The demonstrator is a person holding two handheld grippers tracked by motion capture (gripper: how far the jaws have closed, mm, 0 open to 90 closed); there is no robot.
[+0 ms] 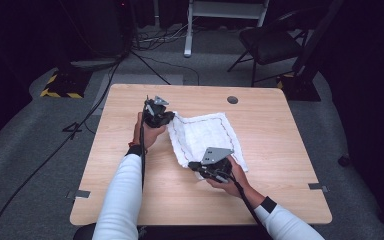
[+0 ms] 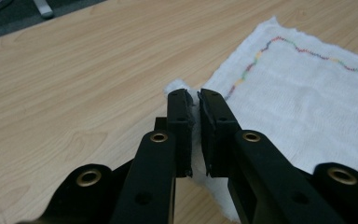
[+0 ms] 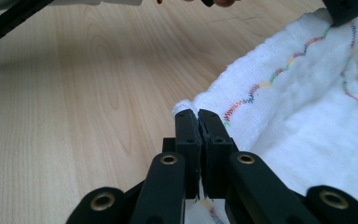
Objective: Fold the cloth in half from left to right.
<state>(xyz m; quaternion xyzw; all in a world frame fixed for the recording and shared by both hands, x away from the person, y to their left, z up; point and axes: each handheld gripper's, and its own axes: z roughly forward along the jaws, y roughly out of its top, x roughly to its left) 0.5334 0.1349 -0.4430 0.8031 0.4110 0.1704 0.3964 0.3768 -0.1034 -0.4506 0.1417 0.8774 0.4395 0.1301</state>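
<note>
Near the table's (image 1: 130, 200) front edge, the right gripper (image 1: 196, 165) pinches one corner of the white cloth (image 1: 205, 135). Farther back, the left gripper (image 1: 166, 119) pinches another corner. The cloth looks soft, light and floppy, so corners are good places to hold.

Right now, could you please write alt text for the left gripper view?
Two black jaws of the left gripper pinch a corner of a white cloth with multicoloured zigzag stitching along its edge. The cloth lies on a light wooden table.
</note>
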